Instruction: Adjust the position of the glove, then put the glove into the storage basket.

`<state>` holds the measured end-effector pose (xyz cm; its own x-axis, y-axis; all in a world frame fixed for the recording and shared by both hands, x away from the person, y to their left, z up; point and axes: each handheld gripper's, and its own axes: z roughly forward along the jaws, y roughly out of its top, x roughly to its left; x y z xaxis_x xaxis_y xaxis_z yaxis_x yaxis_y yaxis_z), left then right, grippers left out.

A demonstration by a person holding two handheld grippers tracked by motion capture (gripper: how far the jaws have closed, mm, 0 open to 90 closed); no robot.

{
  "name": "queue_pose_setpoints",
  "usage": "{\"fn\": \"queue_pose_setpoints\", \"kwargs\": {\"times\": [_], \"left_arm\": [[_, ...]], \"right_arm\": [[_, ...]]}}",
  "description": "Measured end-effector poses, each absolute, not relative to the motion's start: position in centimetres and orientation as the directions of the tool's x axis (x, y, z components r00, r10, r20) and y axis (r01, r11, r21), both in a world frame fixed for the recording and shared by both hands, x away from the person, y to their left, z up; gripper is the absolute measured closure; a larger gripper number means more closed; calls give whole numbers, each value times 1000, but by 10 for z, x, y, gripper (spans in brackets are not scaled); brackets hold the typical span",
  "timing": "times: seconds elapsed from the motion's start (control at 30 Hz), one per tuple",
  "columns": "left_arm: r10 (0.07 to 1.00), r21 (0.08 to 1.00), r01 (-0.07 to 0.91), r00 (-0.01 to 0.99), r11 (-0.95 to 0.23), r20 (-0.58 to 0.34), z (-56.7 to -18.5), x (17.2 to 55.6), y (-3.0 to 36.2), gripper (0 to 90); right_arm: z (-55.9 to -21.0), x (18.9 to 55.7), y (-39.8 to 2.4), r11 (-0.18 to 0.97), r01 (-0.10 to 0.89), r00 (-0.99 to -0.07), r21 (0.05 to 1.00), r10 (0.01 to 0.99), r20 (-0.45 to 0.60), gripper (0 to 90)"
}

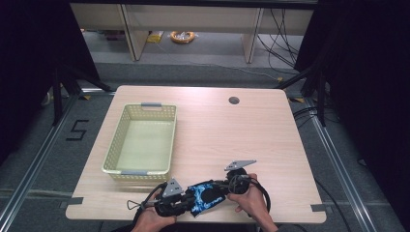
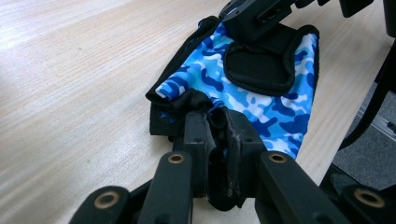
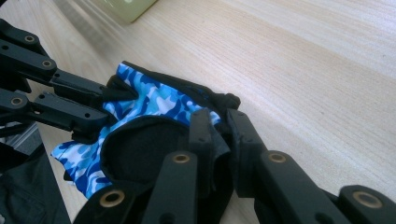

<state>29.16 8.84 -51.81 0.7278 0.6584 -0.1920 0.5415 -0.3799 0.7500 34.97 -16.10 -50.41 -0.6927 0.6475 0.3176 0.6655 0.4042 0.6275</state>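
Blue camouflage glove lies at the table's near edge, stretched between both grippers. The high view adds the yellow basket well to its left. The left gripper pinches the glove's black-trimmed edge; the right gripper pinches the opposite hem beside a black palm pad.

left gripper: jaws clamped, pointing right | right gripper: jaws clamped, pointing left; hands low, close together
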Motion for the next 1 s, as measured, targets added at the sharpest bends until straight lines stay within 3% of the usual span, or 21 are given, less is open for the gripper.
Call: {"fn": "queue_pose_setpoints", "kwargs": {"times": [0.5,1.0], "left_arm": [[635,771,488,759,-409,-144,-509,292,91,804],[624,802,469,765,-370,-159,-496,290,92,806]], "right_arm": [[-495,345,-159,378,639,-698,669,651,299,845],[-480,343,-159,348,609,-715,713,631,302,846]]}}
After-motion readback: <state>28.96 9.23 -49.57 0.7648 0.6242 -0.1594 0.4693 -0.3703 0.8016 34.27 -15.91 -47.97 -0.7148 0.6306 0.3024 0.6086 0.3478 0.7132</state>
